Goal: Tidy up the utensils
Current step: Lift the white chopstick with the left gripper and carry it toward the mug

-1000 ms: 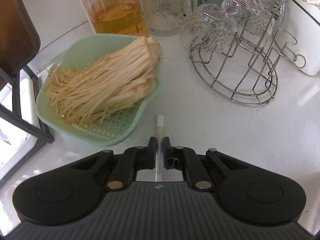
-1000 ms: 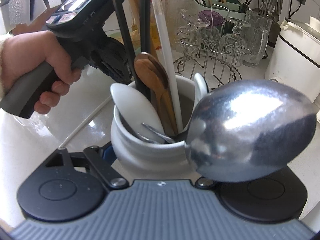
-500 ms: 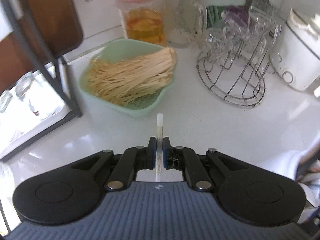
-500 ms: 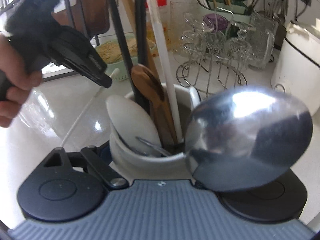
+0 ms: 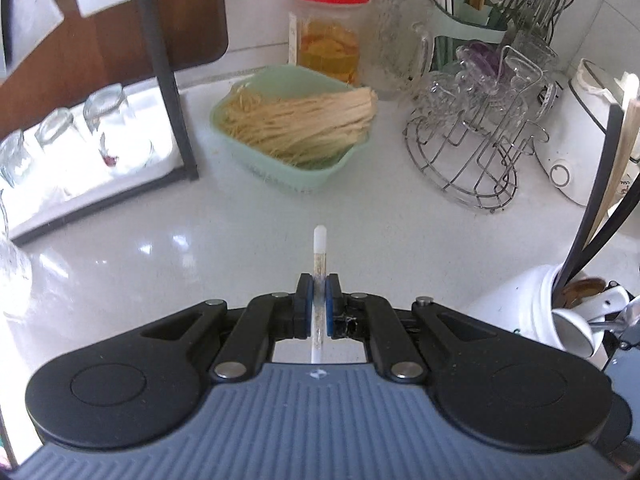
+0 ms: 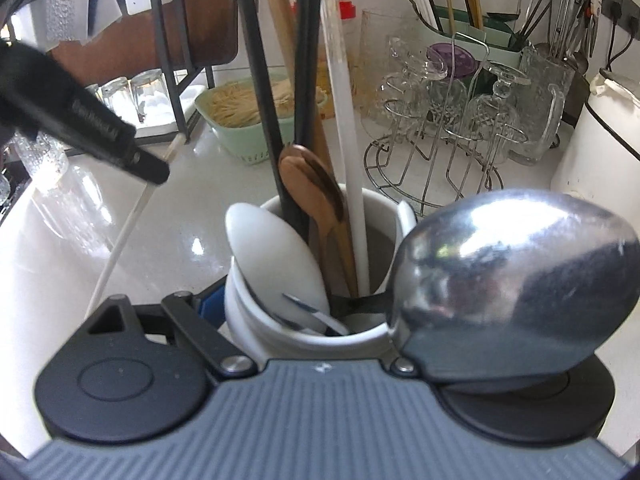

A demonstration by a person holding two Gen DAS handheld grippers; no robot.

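Chopstick (image 5: 319,264) update: my left hand-held gripper (image 5: 319,312) is clamped on the thin white one and has lifted it off the table (image 5: 200,248), swinging away from the green basket of noodles (image 5: 294,128) toward the white utensil crock (image 6: 304,320). My right hand-held gripper (image 6: 312,312) sits around that crock with its jaws closing in, steadying it. Crock's already crowded with spoons and long handles, so I reckon dropping this in needs a careful aim.
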